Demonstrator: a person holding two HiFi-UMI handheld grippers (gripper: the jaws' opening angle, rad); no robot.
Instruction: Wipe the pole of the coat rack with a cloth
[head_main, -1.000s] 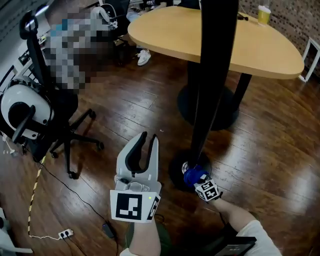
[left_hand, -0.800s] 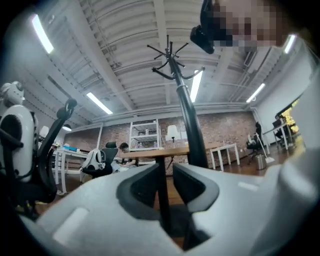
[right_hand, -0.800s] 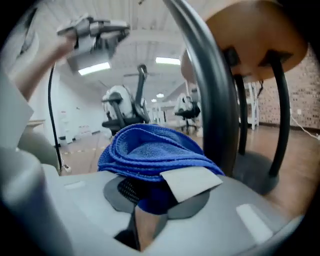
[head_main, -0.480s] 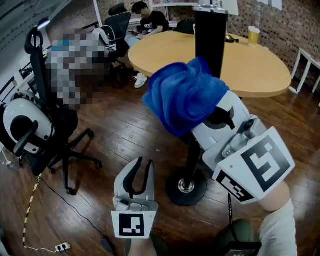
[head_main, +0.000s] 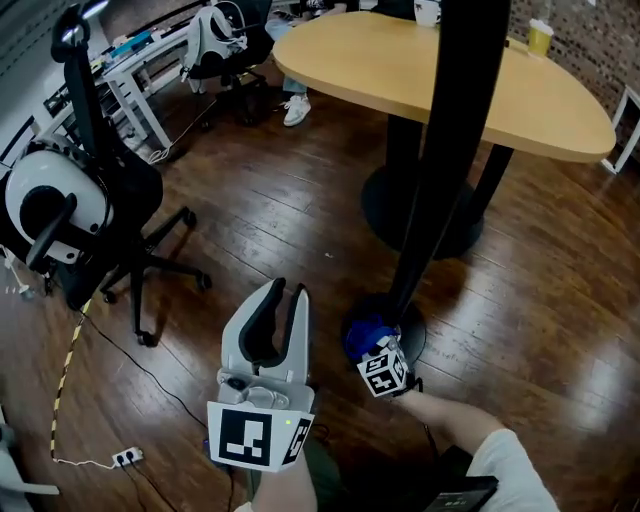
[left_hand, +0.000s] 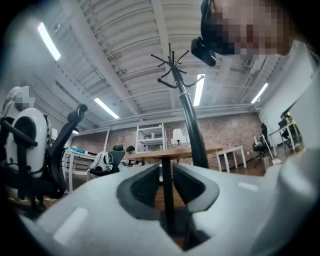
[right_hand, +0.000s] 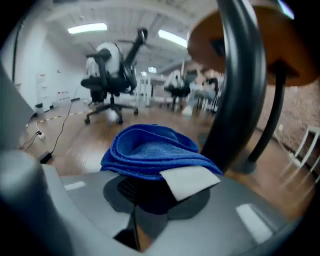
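The coat rack's black pole (head_main: 450, 130) comes down to its round base (head_main: 410, 335) on the wood floor. My right gripper (head_main: 368, 345) is low at that base, shut on a folded blue cloth (head_main: 365, 335) that lies against the foot of the pole. In the right gripper view the cloth (right_hand: 150, 147) bulges out of the jaws with its white tag showing, and the pole (right_hand: 242, 85) stands just to its right. My left gripper (head_main: 285, 292) hovers left of the base, open by a narrow gap and holding nothing. The left gripper view shows the rack's top hooks (left_hand: 172, 65).
A round wooden table (head_main: 400, 70) on a black pedestal (head_main: 400, 215) stands right behind the pole, with a cup (head_main: 540, 35) on it. A black office chair (head_main: 120, 200) is at the left. A cable and power strip (head_main: 125, 460) lie on the floor.
Half a second ago my right gripper was raised high on the pole with the cloth; now it is back down at the base. The left gripper has barely moved.
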